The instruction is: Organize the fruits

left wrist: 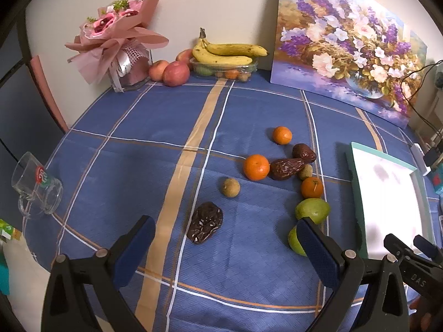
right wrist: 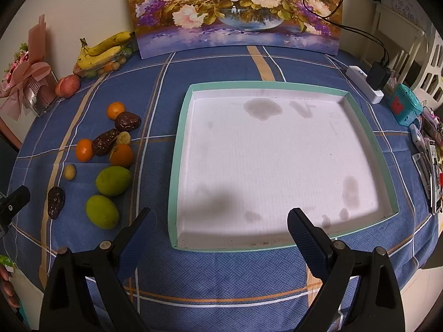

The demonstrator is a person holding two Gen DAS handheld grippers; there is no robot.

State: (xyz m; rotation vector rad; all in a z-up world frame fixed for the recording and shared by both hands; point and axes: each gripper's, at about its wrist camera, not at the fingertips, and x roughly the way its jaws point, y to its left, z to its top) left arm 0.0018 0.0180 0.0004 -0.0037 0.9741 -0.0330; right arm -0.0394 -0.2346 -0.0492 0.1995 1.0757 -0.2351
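Loose fruit lies on the blue checked tablecloth (left wrist: 138, 166): three oranges (left wrist: 256, 167), three dark dates (left wrist: 205, 222), two small tan fruits (left wrist: 230, 187) and two green fruits (left wrist: 312, 209). My left gripper (left wrist: 224, 227) is open above the cloth, the near date between its fingers' line and a green fruit behind its right finger. The right wrist view shows a shallow white tray (right wrist: 277, 163) with a teal rim, stained and holding nothing. My right gripper (right wrist: 221, 221) hovers open over the tray's near edge, with the green fruits (right wrist: 102, 211) to its left.
A bouquet (left wrist: 116, 41), apples (left wrist: 175, 73), and bananas on a clear fruit box (left wrist: 224, 67) stand at the back by the wall. A flower painting (left wrist: 351, 44) leans there. A glass mug (left wrist: 36, 185) lies at the left edge. A power strip (right wrist: 365, 83) and clutter sit at the right.
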